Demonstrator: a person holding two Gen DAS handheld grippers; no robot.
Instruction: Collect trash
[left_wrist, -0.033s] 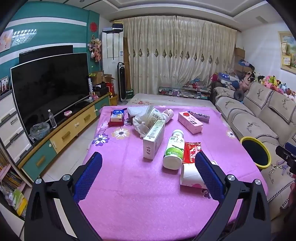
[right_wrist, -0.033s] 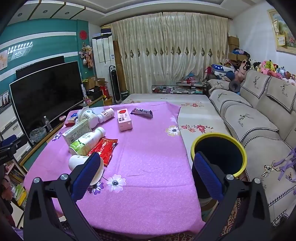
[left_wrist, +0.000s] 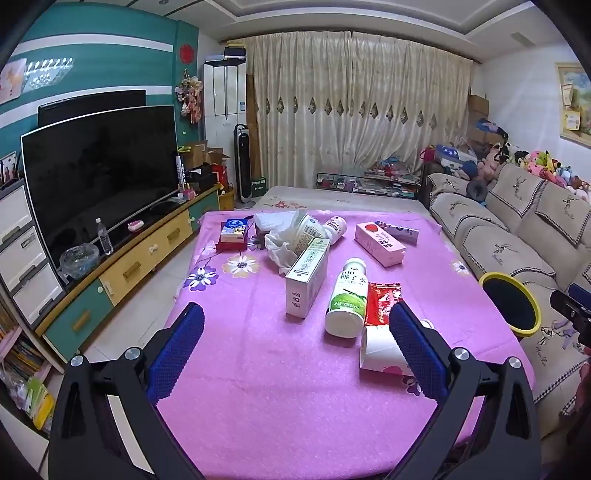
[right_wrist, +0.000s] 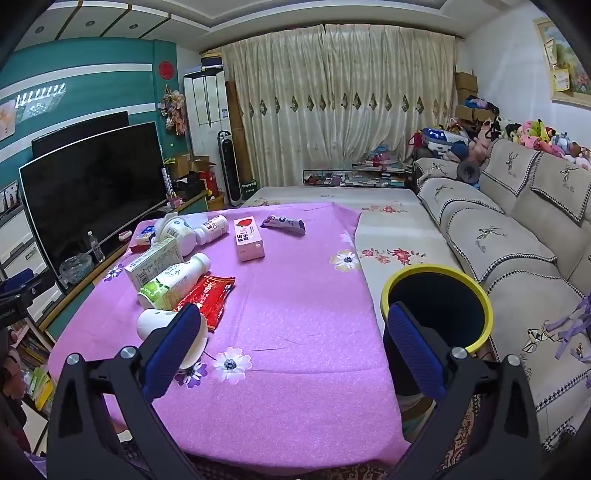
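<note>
Both tools were idle: left gripper (left_wrist: 295, 347) and right gripper (right_wrist: 291, 347) had jaws wide apart, nothing between the pads, hovering over the near edge of the pink-clothed table (right_wrist: 295, 387). Looked like the very start, no trash collected yet. Nearest item was a paper cup (left_wrist: 380, 354) on its side, just beside the left gripper's right finger; touching it, a red snack wrapper (left_wrist: 382, 302) and a green-label bottle (left_wrist: 347, 299). Behind them a white carton (left_wrist: 308, 280), then a pink box (left_wrist: 378, 243), a purple tube (right_wrist: 283, 223), and crumpled white trash (left_wrist: 284, 247) at the far end. Yellow-rimmed bin (right_wrist: 439, 306) stood off the table's right edge, by the sofa (right_wrist: 517, 240). Next move, probably: drop onto the cup, close gently so it doesn't crush, carry right to the bin.
</note>
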